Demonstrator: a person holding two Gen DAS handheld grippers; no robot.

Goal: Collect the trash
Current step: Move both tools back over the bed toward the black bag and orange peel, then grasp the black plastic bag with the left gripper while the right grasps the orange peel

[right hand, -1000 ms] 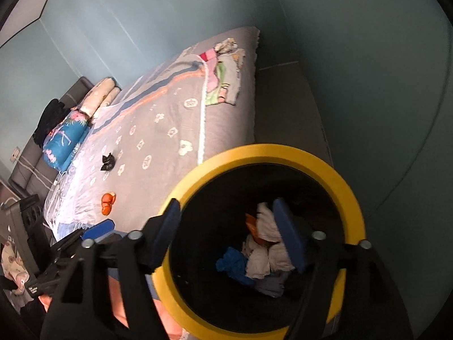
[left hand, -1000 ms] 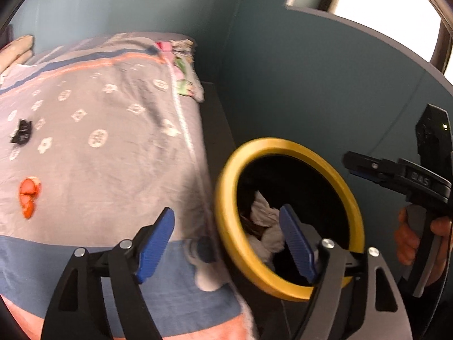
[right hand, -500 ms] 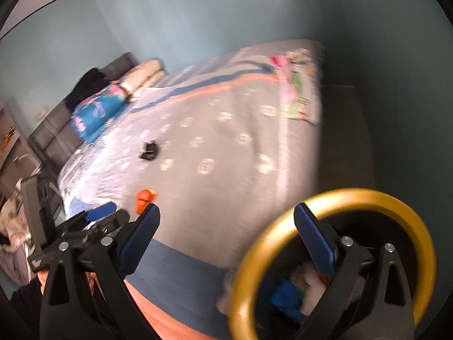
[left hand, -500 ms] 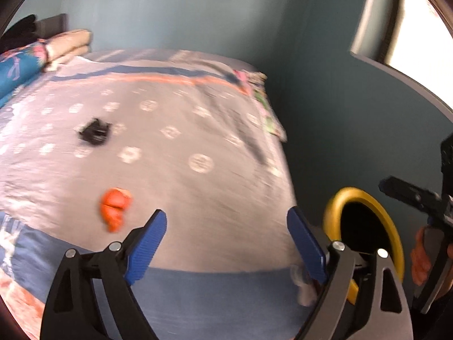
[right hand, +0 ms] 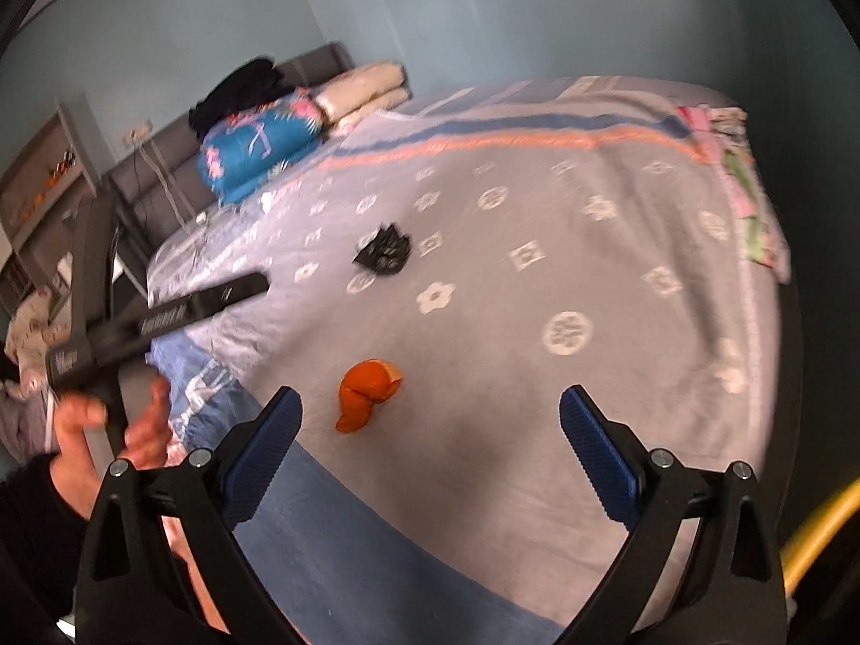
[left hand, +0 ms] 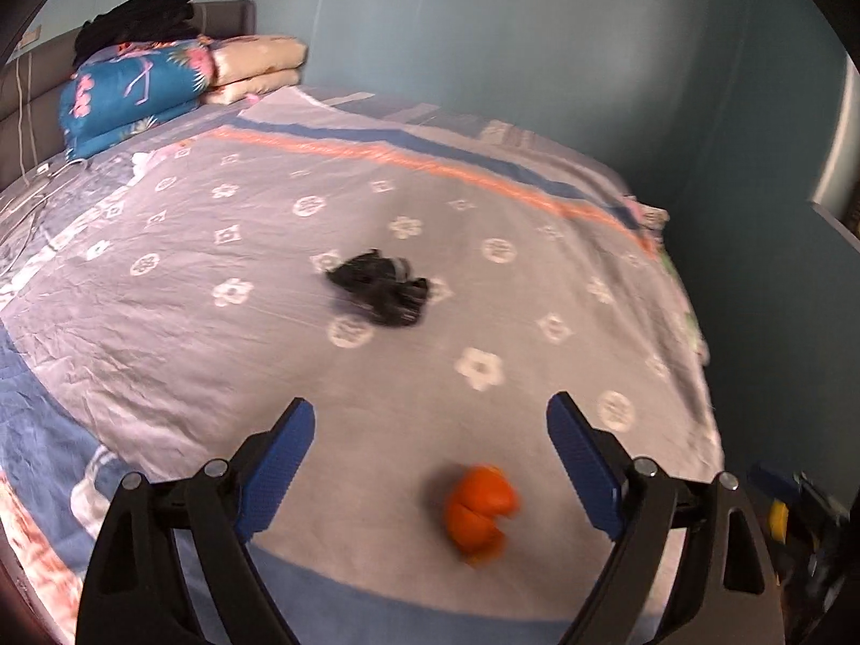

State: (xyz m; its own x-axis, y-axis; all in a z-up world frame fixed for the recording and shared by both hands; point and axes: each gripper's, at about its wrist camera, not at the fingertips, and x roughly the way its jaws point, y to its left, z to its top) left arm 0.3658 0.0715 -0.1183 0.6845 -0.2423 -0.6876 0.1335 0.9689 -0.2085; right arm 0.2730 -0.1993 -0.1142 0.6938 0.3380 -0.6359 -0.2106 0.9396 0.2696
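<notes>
Bedspread: grey, white flower motifs, orange and blue stripes. Peel between gripper fingers: orange. Crumpled wrapper beyond: black. Folded quilt: blue, pink print. Finger pads: blue.

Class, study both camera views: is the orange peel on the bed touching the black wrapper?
Apart. The right wrist view shows the orange peel near the bed's front edge and the black wrapper farther back, with bare patterned bedspread between them.

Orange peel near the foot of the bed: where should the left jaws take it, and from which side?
Grip the orange peel across its domed upper part, coming down from above with the open left gripper. It lies low and loose on the bedspread, so a side approach would probably push it or snag fabric.
</notes>
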